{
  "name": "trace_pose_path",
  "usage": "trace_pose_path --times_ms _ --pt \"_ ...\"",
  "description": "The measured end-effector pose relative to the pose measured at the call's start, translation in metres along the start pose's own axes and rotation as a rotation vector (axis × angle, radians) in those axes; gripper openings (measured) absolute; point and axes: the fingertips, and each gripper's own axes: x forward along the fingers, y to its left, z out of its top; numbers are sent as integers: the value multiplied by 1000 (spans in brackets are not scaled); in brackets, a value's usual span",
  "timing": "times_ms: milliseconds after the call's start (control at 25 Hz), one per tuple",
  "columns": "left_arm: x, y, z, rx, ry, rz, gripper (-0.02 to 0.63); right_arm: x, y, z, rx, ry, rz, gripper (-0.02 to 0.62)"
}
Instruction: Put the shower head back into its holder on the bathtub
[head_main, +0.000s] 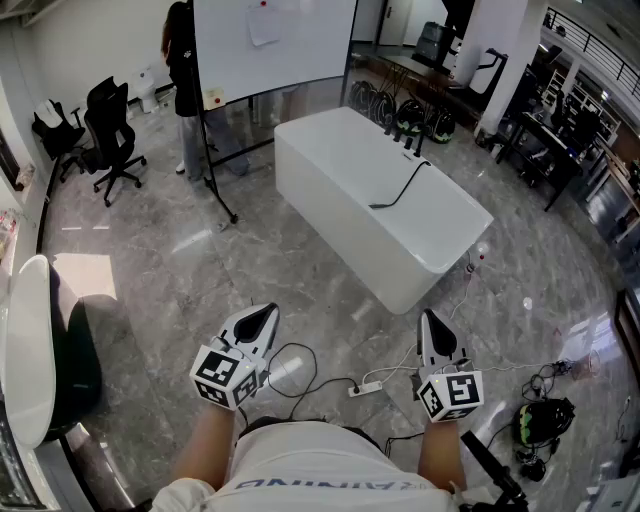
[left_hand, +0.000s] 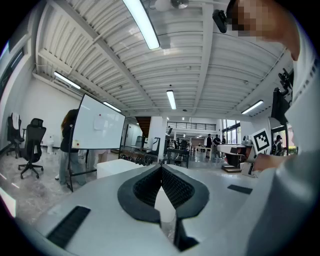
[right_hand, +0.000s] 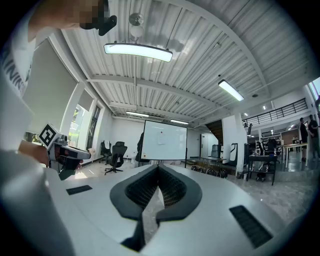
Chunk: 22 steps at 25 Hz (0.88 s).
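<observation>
Left tongs (head_main: 264, 316), right tongs (head_main: 431, 322): level, closed, empty.

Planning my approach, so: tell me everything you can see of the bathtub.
The bathtub is a white, glossy, freestanding oblong with rounded corners. It stands diagonally in the head view on the grey marbled floor. Black fittings rise at its far rim. A black hose trails from them across its top and ends in what looks like the shower head, which lies loose rather than in a holder.
</observation>
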Motion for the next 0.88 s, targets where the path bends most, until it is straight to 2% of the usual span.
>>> trace_pose_path --times_ms 160,520,880 --pt "10 -6 -1 28 4 -5 18 1 -10 -7 7 10 -6 11" --pt "23 -17 -9 22 17 5 18 1 -24 -19 23 11 7 12" --pt "39 -58 -21 30 44 30 18 -17 -58 -43 81 6 51 12"
